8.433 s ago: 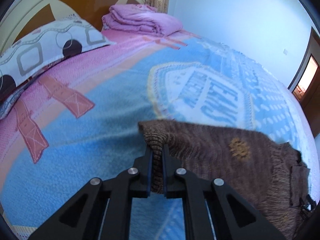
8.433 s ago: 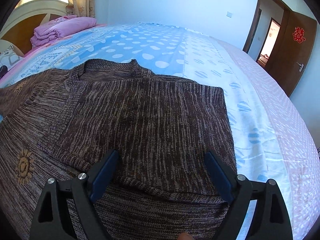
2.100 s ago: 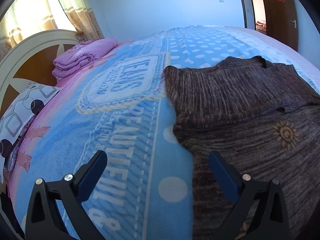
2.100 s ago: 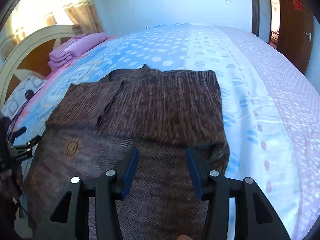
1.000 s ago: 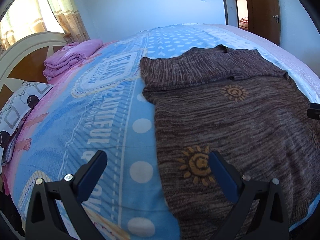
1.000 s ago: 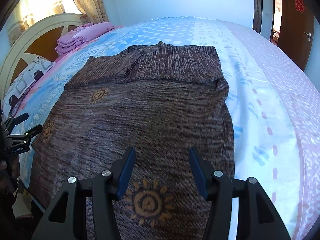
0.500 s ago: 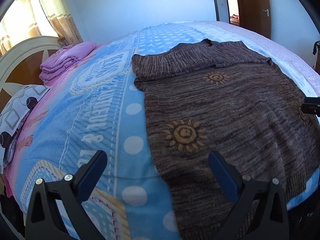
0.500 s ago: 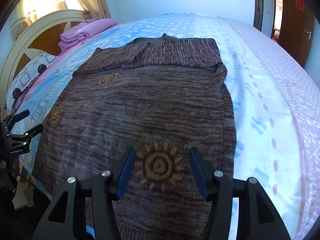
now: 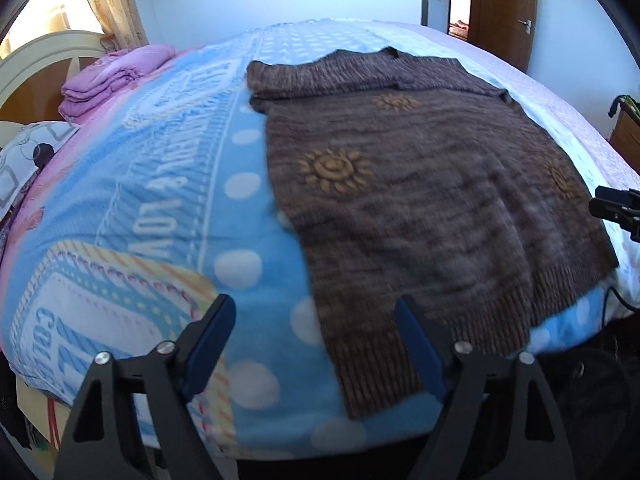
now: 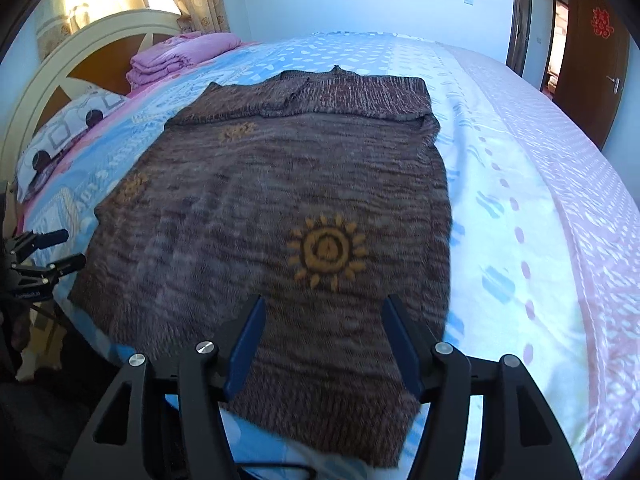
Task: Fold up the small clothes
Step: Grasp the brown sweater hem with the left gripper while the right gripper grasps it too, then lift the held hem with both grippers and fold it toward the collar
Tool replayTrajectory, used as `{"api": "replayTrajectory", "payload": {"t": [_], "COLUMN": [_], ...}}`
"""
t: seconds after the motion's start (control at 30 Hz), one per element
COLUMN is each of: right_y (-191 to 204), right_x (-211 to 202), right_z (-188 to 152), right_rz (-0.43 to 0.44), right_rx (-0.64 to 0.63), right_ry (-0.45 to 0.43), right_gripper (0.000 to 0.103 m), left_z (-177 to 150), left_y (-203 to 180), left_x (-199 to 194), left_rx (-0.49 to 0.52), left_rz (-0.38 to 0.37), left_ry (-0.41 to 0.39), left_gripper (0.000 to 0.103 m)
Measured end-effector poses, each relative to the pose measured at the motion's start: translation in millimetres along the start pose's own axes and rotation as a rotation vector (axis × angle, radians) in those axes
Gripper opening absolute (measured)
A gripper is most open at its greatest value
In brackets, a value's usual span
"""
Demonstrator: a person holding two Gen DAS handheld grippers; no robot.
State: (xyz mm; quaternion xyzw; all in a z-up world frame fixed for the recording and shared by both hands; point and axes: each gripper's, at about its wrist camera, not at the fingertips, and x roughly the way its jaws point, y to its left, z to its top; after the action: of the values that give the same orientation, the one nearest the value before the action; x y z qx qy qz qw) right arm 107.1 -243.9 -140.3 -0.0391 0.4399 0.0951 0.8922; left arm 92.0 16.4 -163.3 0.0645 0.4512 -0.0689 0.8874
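Note:
A brown knit sweater [image 9: 420, 184] with orange sun patterns lies flat on the bed, sleeves folded in across its top; it also shows in the right wrist view [image 10: 280, 208]. Its ribbed hem [image 9: 400, 360] reaches the bed's near edge. My left gripper [image 9: 316, 320] is open and empty above the hem's left corner. My right gripper [image 10: 322, 324] is open and empty above the hem's right part [image 10: 332, 404]. Each gripper shows at the edge of the other's view, the right one [image 9: 618, 208] and the left one [image 10: 44, 256].
The bed [image 9: 160, 200] has a blue patterned cover, with a pink-white striped part on the right [image 10: 560, 200]. A folded pink blanket [image 10: 180, 56] and a patterned pillow [image 10: 68, 120] lie by the headboard [image 10: 80, 64]. A brown door [image 10: 596, 52] stands at the right.
Both grippers have drawn back from the sweater's upper part to the hem at the bed's near edge. The left gripper's fingers have narrowed but stay open. The sweater has not moved.

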Motion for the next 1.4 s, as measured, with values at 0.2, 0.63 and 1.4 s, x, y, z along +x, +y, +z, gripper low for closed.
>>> {"api": "replayTrajectory", "payload": {"t": [0.2, 0.63, 1.4], "right_y": [-12.8, -37.4, -55.8], "right_x": [-5.4, -14.2, -20.1], "right_z": [-14.2, -42.6, -70.6], "right_rz": [-0.031, -0.056, 0.137], "right_rx": [0.036, 0.100, 0.203], "right_ry": [0.005, 0.029, 0.048], "right_gripper": [0.061, 0.061, 0.006], "left_z": [-8.8, -23.5, -20.1], "left_y": [-6.1, -9.3, 8.8], "left_x": [8.4, 7.3, -6.3], "left_rx": [-0.027, -0.082, -0.133], "left_rz": [-0.056, -0.144, -0.159], "left_ry": [0.055, 0.102, 0.050], "left_gripper": [0.065, 0.018, 0.009]}}
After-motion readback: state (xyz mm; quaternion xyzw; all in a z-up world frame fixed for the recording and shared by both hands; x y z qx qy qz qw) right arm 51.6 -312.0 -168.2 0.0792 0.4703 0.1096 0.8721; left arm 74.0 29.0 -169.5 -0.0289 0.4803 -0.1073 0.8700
